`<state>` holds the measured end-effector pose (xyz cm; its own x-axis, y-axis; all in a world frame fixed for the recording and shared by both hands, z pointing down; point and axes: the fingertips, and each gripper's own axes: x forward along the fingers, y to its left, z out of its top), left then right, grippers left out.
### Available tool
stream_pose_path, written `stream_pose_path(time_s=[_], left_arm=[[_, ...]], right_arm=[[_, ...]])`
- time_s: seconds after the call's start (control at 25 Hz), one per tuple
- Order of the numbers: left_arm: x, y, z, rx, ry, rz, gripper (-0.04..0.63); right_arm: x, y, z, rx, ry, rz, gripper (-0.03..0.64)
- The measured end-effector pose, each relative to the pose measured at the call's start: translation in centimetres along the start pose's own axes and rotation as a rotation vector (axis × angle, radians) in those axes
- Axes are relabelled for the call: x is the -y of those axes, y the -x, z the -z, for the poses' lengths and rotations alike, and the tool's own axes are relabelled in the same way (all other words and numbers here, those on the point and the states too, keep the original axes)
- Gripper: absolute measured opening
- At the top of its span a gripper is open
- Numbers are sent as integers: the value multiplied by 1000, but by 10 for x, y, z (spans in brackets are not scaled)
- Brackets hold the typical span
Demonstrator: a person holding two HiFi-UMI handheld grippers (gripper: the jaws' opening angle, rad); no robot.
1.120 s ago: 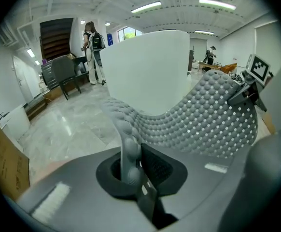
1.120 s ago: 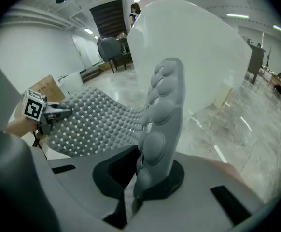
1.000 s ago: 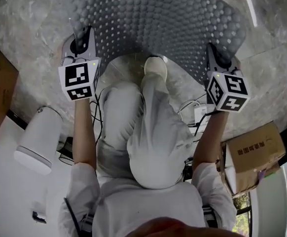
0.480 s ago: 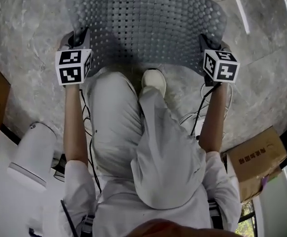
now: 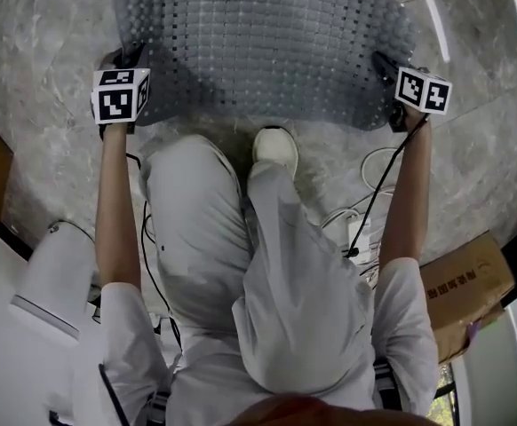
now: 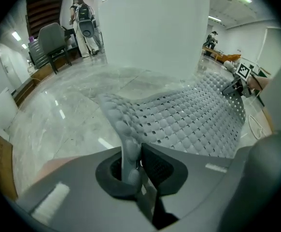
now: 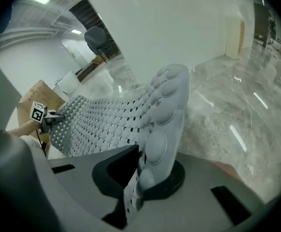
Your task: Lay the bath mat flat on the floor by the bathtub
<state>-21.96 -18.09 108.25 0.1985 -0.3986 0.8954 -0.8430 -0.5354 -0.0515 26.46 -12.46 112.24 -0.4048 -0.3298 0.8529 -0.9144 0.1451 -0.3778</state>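
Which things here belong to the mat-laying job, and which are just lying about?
Job: bath mat; bathtub; floor; left gripper and right gripper, jaws just easing open, mat corners between them.
Lying about: cardboard box; cables; white cylindrical container; office chair.

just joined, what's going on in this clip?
A person holds the grey bath mat by its two near corners, left gripper on one, right gripper on the other. Most of the mat lies on the marble floor beside the white tub. The right jaws have just been opening, mat edge between them.
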Motion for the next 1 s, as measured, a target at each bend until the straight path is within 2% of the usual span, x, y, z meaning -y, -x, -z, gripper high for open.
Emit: stream_pose_path(time_s=[0.24, 0.6, 0.88, 1.0], left_arm=[[-11, -20, 16, -45, 10, 18, 25], [-25, -44, 34, -118, 92, 137, 31], [-35, -52, 45, -133, 253, 220, 56], [-41, -52, 48, -140, 274, 248, 94]], right_arm=[[18, -14, 7, -44, -94, -120, 38], [40, -18, 20, -36, -257, -321, 80], [50, -9, 32, -104, -230, -320, 84], [55, -3, 35, -110, -245, -293, 104]])
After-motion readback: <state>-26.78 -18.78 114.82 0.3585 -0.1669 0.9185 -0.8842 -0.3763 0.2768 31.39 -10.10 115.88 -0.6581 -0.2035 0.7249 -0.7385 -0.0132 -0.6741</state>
